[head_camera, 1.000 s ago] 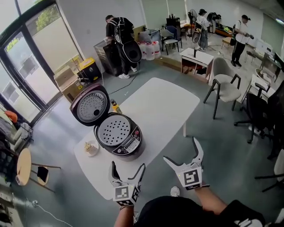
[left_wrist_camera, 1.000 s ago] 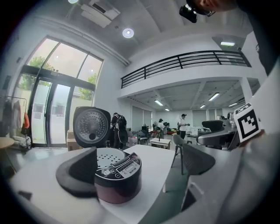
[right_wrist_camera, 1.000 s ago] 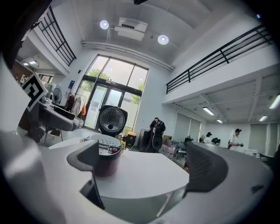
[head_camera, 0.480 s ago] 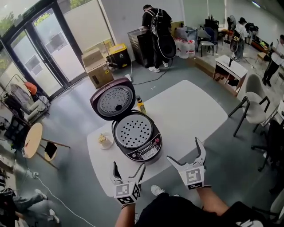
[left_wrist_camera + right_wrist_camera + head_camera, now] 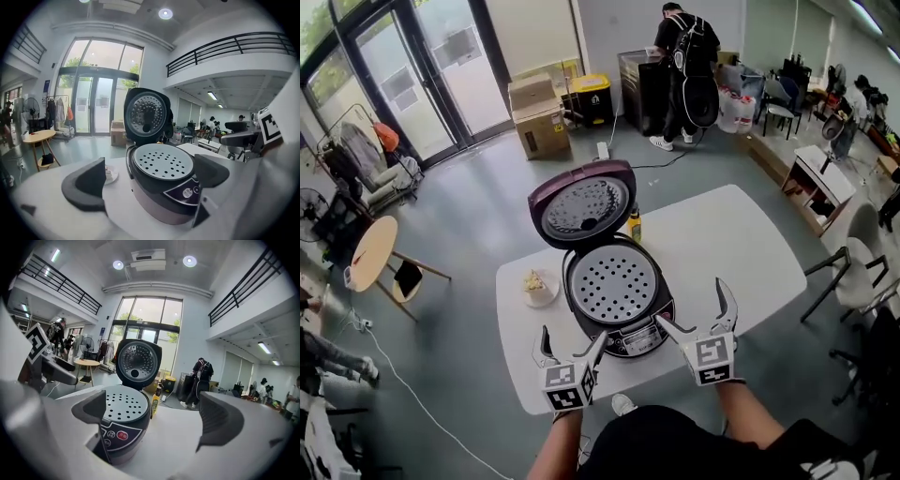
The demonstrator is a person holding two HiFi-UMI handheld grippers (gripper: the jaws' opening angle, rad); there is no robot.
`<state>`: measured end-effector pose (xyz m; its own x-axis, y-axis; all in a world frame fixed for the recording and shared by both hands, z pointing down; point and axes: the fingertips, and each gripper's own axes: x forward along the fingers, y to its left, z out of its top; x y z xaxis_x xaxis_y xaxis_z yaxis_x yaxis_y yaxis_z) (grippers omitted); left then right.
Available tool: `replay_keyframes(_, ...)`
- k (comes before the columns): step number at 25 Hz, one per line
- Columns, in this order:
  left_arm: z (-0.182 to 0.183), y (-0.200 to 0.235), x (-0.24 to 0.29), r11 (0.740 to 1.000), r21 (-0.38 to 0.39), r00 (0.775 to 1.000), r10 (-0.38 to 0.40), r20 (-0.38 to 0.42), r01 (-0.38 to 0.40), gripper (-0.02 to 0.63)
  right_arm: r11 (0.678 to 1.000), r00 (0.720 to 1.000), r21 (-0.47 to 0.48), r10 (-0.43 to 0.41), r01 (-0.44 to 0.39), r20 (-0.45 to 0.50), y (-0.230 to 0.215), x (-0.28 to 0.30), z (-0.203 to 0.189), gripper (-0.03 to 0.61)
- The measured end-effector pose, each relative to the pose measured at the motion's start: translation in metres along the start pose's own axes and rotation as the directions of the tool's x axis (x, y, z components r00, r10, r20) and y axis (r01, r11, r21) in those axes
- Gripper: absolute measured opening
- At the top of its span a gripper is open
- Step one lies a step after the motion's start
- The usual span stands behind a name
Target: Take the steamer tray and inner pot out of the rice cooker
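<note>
We hold the left tongs [image 5: 572, 336] and the right tongs [image 5: 692, 307] released and empty, near the open rice cooker [image 5: 623, 336] on the worktop [image 5: 722, 244], with the steamer tray [image 5: 612, 284] seated inside.

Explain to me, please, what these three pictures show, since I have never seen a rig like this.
There is no robot: a person holds a two-jaw gripper in each hand, each bearing a cube with square markers. The head view looks down from the person's head: the left gripper and right gripper hover at the near edge of a white rounded table. The other two pictures come from cameras riding on the grippers, looking along their jaws. Both pairs of jaws stand apart and hold nothing. On the table stands a dark rice cooker with its maroon lid raised; a round white perforated steamer tray sits in its top. Beside it are a small white plate with some food and a yellow bottle.
</note>
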<state>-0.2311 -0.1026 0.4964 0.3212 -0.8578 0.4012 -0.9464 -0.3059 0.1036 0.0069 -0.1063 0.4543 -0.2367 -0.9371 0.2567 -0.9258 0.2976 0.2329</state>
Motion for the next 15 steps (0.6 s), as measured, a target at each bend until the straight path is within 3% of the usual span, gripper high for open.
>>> replay_keyframes(9,-0.013,0.034,0.052,0.996,-0.087,0.984,0.022,-0.174,-0.037,0.557,0.997,0.987,-0.063,0.037,-0.047,-0.153,-0.002,0.07,-0.009,0.592)
replay_keyframes(15,-0.019,0.055,0.089,0.984,-0.141,0.957,0.069,-0.281,-0.113,0.549,0.985,0.946,-0.076,0.126,-0.155,-0.298,0.003,0.133,-0.03,0.591)
